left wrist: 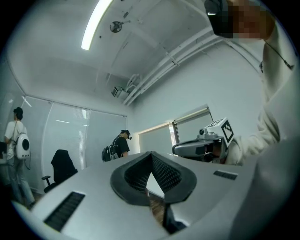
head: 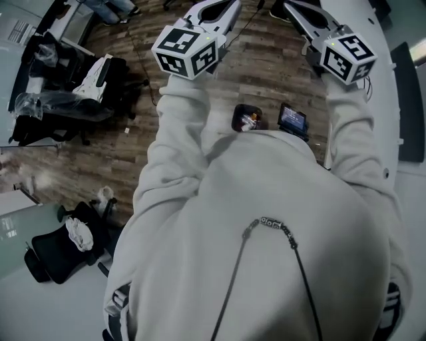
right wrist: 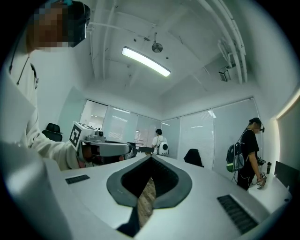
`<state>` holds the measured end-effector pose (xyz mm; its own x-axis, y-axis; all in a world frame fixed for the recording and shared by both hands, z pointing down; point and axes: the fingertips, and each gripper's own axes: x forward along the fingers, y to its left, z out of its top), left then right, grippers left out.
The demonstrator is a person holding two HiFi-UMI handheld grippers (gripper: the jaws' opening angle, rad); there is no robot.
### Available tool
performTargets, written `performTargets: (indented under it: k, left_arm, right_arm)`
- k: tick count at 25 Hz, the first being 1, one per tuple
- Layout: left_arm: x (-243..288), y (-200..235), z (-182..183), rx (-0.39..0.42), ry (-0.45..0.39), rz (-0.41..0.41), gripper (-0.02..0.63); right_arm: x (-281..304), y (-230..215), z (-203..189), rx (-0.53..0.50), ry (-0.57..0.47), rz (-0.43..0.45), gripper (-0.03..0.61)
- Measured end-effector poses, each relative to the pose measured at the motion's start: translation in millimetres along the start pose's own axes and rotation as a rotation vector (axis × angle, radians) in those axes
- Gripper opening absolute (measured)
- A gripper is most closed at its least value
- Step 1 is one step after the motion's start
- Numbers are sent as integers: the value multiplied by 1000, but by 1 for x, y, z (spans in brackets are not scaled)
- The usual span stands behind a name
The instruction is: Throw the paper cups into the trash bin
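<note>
- No paper cups showed in any view: none on the floor, none between the jaws. Where they lay could not be told.
- The trash bin was likewise out of sight in all three views.
- The left hand-held gripper was held up in front of the chest, and its own view looked out across the room. Its jaws were together at the tips with nothing between them.
- The right hand-held gripper was level with it, just beside. Its jaws were closed and empty in its own view.
- Each gripper view showed the other gripper alongside, with a white sleeve behind it.
- Below lay a wood-plank floor, with dark office chairs at the left and the edge of a white bench at the right.
- A person with a backpack stood far off by the glass wall.
- Judgement: no cup was in hand and no bin was near, so no throw was under way. Whether the cups were already binned or not yet picked up could not be settled from this. The next step would call for finding a cup or the bin first.
</note>
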<state>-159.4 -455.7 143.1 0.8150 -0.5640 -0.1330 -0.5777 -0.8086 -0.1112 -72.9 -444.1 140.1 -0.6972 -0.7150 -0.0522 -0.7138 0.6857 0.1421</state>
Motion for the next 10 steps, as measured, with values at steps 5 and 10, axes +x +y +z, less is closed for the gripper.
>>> performTargets:
  k: [5, 10]
  left_arm:
    - [16, -7, 4, 23, -10, -34, 3]
    - [18, 1, 7, 42, -16, -36, 3]
  right_arm:
    - [-6, -11, -6, -6, 7, -17, 18]
    - [0, -18, -9, -14, 16, -11, 18]
